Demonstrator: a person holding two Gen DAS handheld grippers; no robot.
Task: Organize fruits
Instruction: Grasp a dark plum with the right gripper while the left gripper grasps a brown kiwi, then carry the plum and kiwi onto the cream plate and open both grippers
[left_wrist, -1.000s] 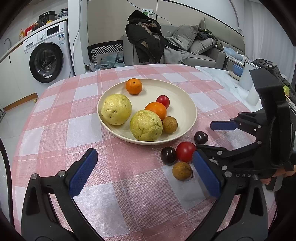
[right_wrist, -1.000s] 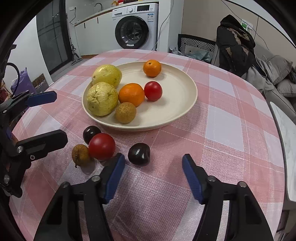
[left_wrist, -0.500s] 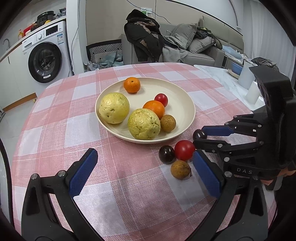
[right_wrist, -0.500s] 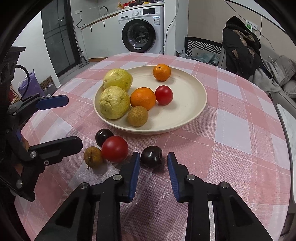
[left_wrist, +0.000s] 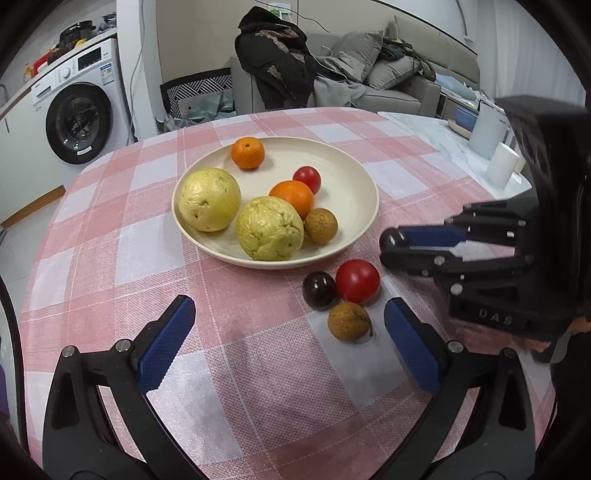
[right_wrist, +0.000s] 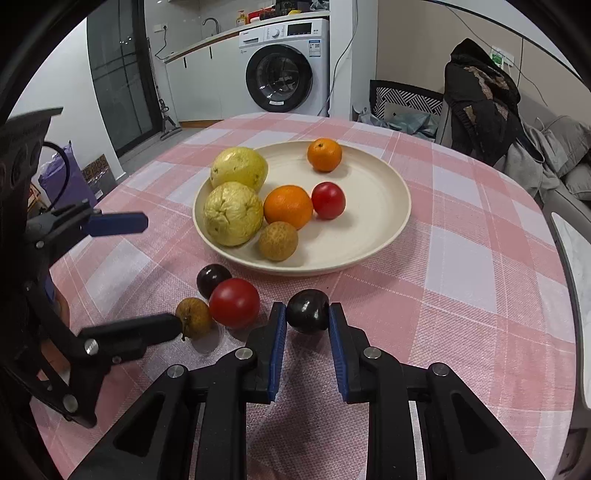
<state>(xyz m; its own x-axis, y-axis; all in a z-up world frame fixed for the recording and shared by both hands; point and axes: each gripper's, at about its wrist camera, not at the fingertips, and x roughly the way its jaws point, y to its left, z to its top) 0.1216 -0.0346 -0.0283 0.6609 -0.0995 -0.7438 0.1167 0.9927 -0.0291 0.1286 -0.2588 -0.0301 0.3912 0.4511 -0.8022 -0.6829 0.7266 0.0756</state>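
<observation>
The right gripper (right_wrist: 307, 318) is clenched on a small dark purple round plum (right_wrist: 307, 311); its blue pads press the fruit from both sides, and the jaws have just been closing on it. The plum is nearly a ball, so I cannot tell a long axis or a direction for it. It is at the counter (right_wrist: 461, 280) with the pink and white checked cloth, just in front of the wide cream round plate (right_wrist: 391, 221), not in it. A second ago the same jaws were wide apart, with the plum only near the left pad.

The left gripper (left_wrist: 288, 339) is released, its blue pads far apart above the cloth. Between them and a little ahead lie a brown rough longan (left_wrist: 348, 320), a red round tomato (left_wrist: 357, 280) and a second dark plum (left_wrist: 318, 290), all three touching or almost touching. These three lie where they were before.

In the plate are two large yellow-green guavas (left_wrist: 269, 227), a bigger orange (left_wrist: 291, 197), a smaller orange (left_wrist: 248, 153) at the far rim, a small red tomato (left_wrist: 307, 178) and one more brown longan (left_wrist: 320, 225).
</observation>
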